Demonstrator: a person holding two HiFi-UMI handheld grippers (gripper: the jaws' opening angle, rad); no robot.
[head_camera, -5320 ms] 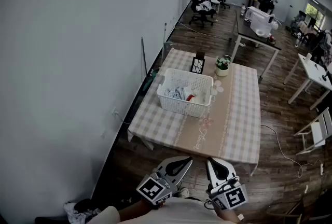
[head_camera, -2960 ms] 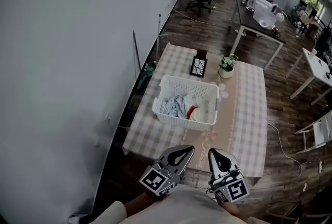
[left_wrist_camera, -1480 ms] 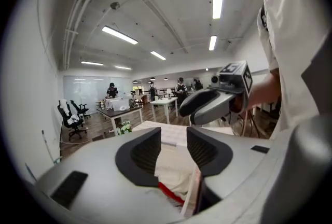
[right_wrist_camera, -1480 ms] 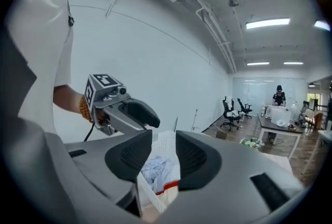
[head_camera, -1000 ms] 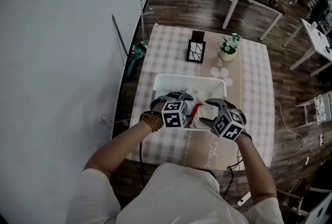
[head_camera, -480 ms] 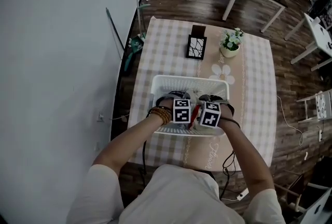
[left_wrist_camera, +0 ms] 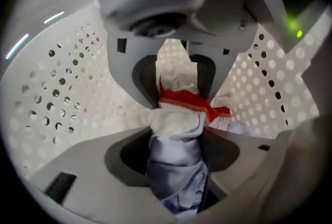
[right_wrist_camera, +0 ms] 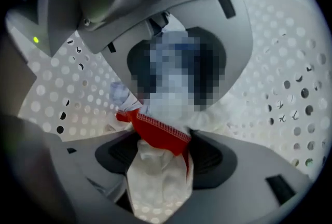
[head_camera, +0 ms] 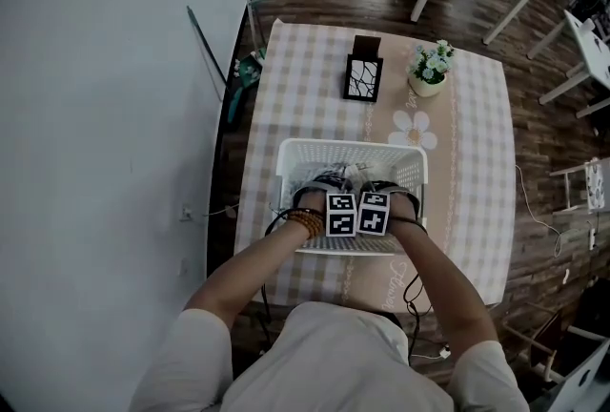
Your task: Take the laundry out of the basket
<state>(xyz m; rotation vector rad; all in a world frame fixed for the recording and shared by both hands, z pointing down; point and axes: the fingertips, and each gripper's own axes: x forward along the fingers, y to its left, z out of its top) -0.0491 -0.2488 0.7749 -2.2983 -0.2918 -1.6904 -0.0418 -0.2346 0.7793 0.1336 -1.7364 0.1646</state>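
Jaws: just drawn inward on both sides, now clamped on cloth. In the left gripper [left_wrist_camera: 176, 114], pinching a bunched white and pale blue fold of the laundry [left_wrist_camera: 175, 163] under a red trim [left_wrist_camera: 182, 100]; in the right gripper [right_wrist_camera: 162, 137], squeezing a white fold beneath a similar red edge. Lying low in the white basket [head_camera: 351, 150], against its perforated walls, hence reached steeply from above with both tools side by side. Probably gripped at two spots so as to lift the tangled heap whole. Set on the checked table [head_camera: 477, 143], with a framed picture [head_camera: 361, 79] and a small flower pot [head_camera: 429, 76] well apart beyond.
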